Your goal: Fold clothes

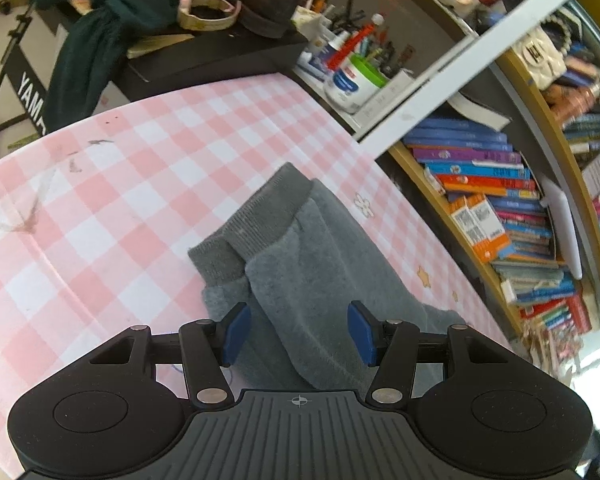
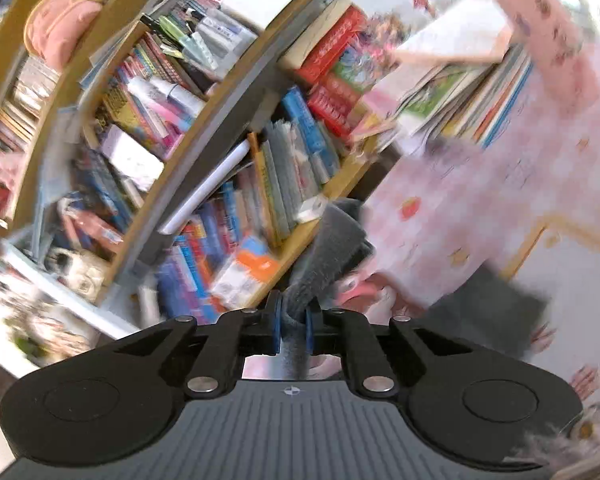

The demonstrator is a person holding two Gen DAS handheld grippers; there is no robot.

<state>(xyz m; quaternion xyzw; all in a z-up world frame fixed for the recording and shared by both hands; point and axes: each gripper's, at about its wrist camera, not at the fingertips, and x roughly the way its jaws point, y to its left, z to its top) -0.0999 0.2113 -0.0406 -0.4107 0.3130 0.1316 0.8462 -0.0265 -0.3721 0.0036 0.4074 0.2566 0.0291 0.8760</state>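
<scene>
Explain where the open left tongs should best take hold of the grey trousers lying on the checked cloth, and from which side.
Probably at the ribbed cuffs of the grey trousers: they are thicker, firmly edged, and lie flat at the far end on the checked tablecloth. The left tongs hang open above the legs, so come down from above, one finger either side of the cuff edge. The right tongs already pinch grey fabric.

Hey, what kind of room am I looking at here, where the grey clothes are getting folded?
Most likely a lived-in home study or child's bedroom. Crammed bookshelves line the wall, a tub of pens sits by the pink checked tablecloth, and a Yamaha keyboard stands behind, draped with clothes.
</scene>
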